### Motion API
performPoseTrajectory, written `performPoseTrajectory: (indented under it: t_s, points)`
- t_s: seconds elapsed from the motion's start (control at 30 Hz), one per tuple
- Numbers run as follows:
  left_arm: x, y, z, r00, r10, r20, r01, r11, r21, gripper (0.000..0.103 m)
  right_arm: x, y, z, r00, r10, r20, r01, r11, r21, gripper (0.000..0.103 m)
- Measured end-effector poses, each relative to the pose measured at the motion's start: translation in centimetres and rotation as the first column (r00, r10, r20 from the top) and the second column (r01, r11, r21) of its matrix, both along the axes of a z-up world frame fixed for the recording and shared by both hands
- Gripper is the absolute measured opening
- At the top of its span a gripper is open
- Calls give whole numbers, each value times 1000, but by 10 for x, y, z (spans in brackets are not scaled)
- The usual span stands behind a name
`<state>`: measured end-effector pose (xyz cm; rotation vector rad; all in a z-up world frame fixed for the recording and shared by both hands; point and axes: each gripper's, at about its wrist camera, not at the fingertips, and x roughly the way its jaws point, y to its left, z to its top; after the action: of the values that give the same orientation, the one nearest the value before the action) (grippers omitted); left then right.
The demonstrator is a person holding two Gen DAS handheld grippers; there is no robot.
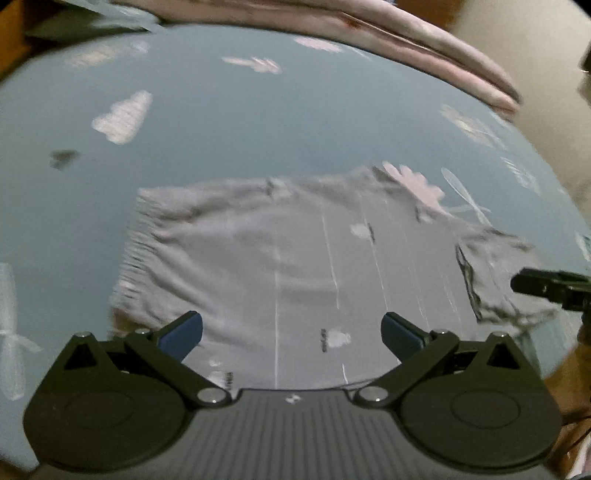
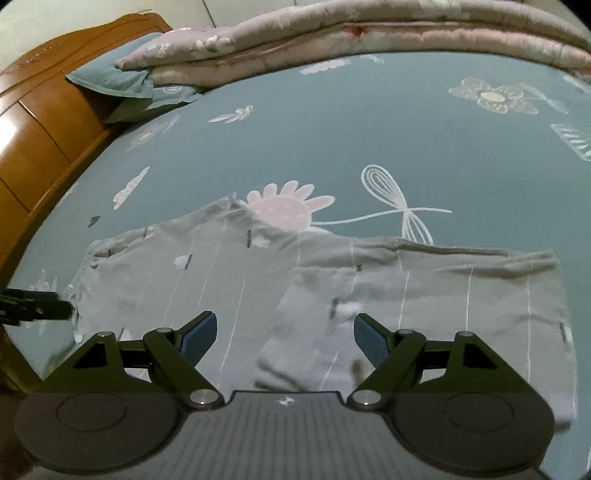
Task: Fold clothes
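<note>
Grey garment (image 2: 332,295) spread on the bed (image 2: 443,147), toward its near edge, waistband end toward the wooden headboard (image 2: 44,122) side, other end lying partly doubled over itself. Folded quilt (image 2: 369,33) and pillow (image 2: 110,77) well apart along the far edge. Left gripper (image 1: 291,332) released, jaws wide, nothing between the blue pads (image 1: 183,334), poised over the garment's near hem (this view blurred, so cloth detail uncertain). Right gripper (image 2: 284,336) likewise released, jaws spread, hovering above the doubled part with no cloth pinched. Each gripper visible as a dark tip at the side of the other's view, at opposite ends of the cloth. Probably between folds: one layer seemingly laid over, both grippers free and lining up for a fresh grasp. Next move likely calls for lowering each gripper to the near hem, pinching one layer only at matching points, then lifting evenly and carrying toward the far edge. Risk of snagging the bedsheet along with the thin cloth.
</note>
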<state>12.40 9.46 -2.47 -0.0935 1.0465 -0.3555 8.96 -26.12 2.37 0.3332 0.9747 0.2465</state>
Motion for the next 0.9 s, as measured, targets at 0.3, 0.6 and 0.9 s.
performPoseTrajectory:
  t_s: [0.3,0.6,0.9]
  points:
    - [6,54,-30,998,-33,-50,26,990,-142,102,-22,35,11,992,-120,-35,116,988,-101,85]
    - [14,80,-11,1000,6,-8,-7,977,-212,102,-29,57,53,988,-154,6,152,969,-193,85]
    - [7,80,-13,997,69,37,-61,980,-191,102,11,73,36,999,21,45,-14,987,-159,86]
